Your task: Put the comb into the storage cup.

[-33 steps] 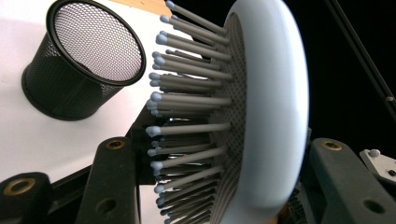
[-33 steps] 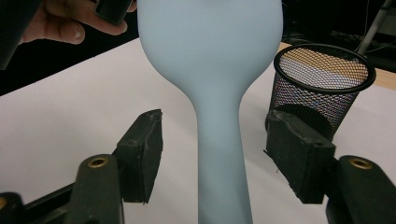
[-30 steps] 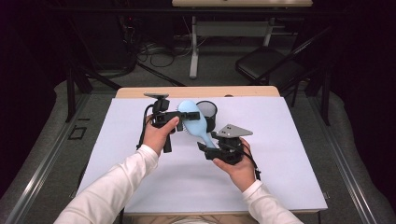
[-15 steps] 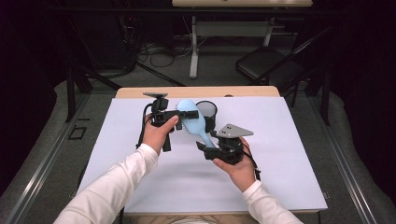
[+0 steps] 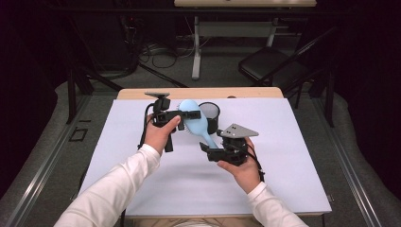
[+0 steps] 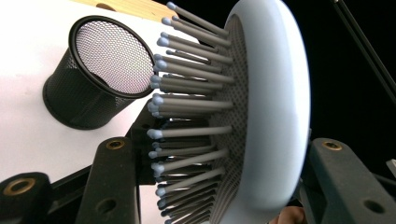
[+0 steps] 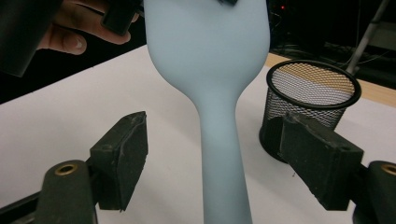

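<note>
A light blue hairbrush (image 5: 197,125) is held above the white table (image 5: 283,156). My left gripper (image 5: 190,115) is shut on its oval head, one pad on the smooth back and the other among the grey bristles (image 6: 196,107). In the left gripper view the brush head (image 6: 275,116) sits between the black jaws of the left gripper (image 6: 224,186). My right gripper (image 5: 206,149) is at the handle end. Its jaws have just been opening, and the handle (image 7: 222,154) stands between the pads of the right gripper (image 7: 219,161) with a gap on each side.
A black mesh cup (image 5: 211,114) stands upright on the table just behind the brush, its mouth open (image 7: 310,93). A wooden table edge (image 5: 246,92) runs along the back. A folding chair (image 5: 269,66) and cables lie on the floor beyond.
</note>
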`<state>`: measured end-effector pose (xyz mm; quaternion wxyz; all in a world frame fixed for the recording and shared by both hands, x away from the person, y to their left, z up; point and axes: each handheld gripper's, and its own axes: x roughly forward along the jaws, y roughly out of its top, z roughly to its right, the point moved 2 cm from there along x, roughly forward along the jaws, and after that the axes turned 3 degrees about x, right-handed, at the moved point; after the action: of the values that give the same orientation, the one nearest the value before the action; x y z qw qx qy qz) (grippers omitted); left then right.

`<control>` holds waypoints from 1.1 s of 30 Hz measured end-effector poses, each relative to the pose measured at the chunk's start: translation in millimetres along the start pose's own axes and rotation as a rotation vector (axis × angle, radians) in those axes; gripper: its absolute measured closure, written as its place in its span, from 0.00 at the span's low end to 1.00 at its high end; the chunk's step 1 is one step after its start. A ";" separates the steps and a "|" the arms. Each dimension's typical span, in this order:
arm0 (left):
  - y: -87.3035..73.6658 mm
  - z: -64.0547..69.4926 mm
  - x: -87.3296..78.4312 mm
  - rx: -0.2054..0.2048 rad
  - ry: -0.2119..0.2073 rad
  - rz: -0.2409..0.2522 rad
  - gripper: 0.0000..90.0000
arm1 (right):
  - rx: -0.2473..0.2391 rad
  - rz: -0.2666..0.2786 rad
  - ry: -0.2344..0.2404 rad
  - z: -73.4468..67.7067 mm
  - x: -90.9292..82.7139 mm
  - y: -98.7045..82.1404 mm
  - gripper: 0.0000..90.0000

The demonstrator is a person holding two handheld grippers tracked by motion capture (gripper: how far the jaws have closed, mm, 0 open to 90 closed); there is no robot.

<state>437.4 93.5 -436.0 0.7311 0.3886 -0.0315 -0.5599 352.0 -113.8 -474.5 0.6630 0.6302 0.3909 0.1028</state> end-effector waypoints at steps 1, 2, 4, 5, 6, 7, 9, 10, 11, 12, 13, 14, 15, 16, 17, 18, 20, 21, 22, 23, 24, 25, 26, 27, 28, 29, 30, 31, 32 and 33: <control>0.3 -0.3 -0.1 -0.001 0.003 0.001 0.53 | -0.001 0.001 0.000 -0.4 -0.1 0.3 0.25; 0.5 -0.1 -0.1 -0.009 0.003 0.005 0.53 | -0.001 -0.001 -0.001 -0.7 -0.1 0.5 0.23; 1.0 -0.8 -0.5 -0.009 0.004 0.006 0.53 | -0.005 -0.003 -0.005 -1.2 -0.4 1.1 0.21; 1.4 -1.6 -0.9 -0.001 0.007 0.005 0.53 | -0.004 -0.002 -0.005 -1.3 -0.5 1.4 0.19; 1.7 -1.3 -1.0 -0.008 0.006 0.008 0.53 | -0.003 -0.002 -0.005 -1.2 -0.6 1.7 0.18; 2.2 -1.4 -1.7 -0.010 0.010 0.006 0.53 | -0.002 -0.002 -0.007 -1.2 -0.7 1.9 0.17; 2.7 -1.8 -2.2 -0.010 0.009 0.008 0.53 | -0.003 -0.002 -0.011 -0.8 -0.9 2.2 0.16; 3.1 -2.2 -2.4 -0.007 0.009 0.010 0.53 | -0.001 -0.002 -0.011 -0.7 -0.9 2.3 0.16; 3.4 -2.6 -2.6 -0.004 0.009 0.011 0.53 | 0.001 -0.005 -0.013 -0.4 -1.1 2.3 0.14; 3.6 -2.5 -2.7 -0.011 0.009 0.014 0.53 | 0.003 -0.008 -0.014 -0.2 -1.1 2.3 0.12; 3.8 -2.7 -2.9 -0.013 0.011 0.015 0.53 | 0.005 -0.013 -0.014 0.0 -0.8 2.3 0.10; 4.1 -3.3 -3.3 -0.009 0.014 0.013 0.53 | 0.006 -0.020 -0.014 0.2 -0.6 2.2 0.08; 4.3 -3.4 -3.4 -0.011 0.013 0.015 0.53 | 0.007 -0.023 -0.011 0.3 -0.4 2.2 0.07; 4.8 -3.9 -3.8 -0.010 0.012 0.013 0.53 | 0.008 -0.025 -0.012 0.2 -0.4 2.3 0.06; 5.0 -4.0 -4.0 -0.013 0.009 0.015 0.53 | 0.007 -0.026 -0.013 0.1 -0.2 2.4 0.03; 5.4 -4.1 -4.2 -0.015 0.010 0.017 0.53 | 0.007 -0.029 -0.015 -0.2 0.0 2.6 0.00; 6.2 -4.3 -4.3 -0.019 0.011 0.021 0.53 | 0.005 -0.034 -0.014 -0.5 -0.1 3.0 0.00; 6.6 -4.1 -4.3 -0.023 0.011 0.024 0.53 | 0.007 -0.032 -0.016 -0.7 0.0 3.1 0.00; 7.1 -4.7 -4.8 -0.014 0.015 0.019 0.53 | 0.007 -0.032 -0.021 -0.7 0.0 3.3 0.00; 7.5 -5.2 -5.2 -0.008 0.015 0.016 0.53 | 0.007 -0.035 -0.024 -0.8 -0.1 3.4 0.00; 7.8 -4.8 -5.1 -0.016 0.015 0.022 0.53 | 0.008 -0.035 -0.024 -0.6 -0.1 3.5 0.00; 8.3 -4.8 -5.3 -0.016 0.015 0.025 0.53 | 0.009 -0.035 -0.027 -0.4 -0.1 3.6 0.00; 8.6 -4.6 -5.3 -0.018 0.016 0.028 0.53 | 0.010 -0.035 -0.032 -0.1 -0.1 3.5 0.00; 9.1 -4.9 -5.8 -0.012 0.020 0.026 0.53 | 0.009 -0.036 -0.033 0.2 -0.1 3.4 0.00; 9.4 -4.8 -6.1 -0.012 0.022 0.025 0.53 | 0.012 -0.036 -0.031 0.3 -0.2 3.4 0.00; 10.0 -4.7 -6.1 -0.012 0.023 0.027 0.53 | 0.013 -0.036 -0.032 0.4 -0.3 3.5 0.00; 10.4 -4.6 -6.1 -0.010 0.021 0.028 0.53 | 0.012 -0.036 -0.033 0.5 -0.4 3.5 0.00; 10.6 -4.6 -6.1 -0.011 0.022 0.031 0.53 | 0.012 -0.037 -0.032 0.5 -0.5 3.5 0.00; 10.8 -4.5 -6.0 -0.016 0.020 0.031 0.53 | 0.012 -0.037 -0.033 0.4 -0.4 3.4 0.00; 11.0 -4.9 -5.9 -0.015 0.020 0.031 0.53 | 0.010 -0.037 -0.033 0.3 -0.3 3.4 0.00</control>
<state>446.3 101.9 -430.4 0.7427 0.3884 -0.0259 -0.5448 353.2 -113.6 -471.3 0.6681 0.6275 0.3922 0.0782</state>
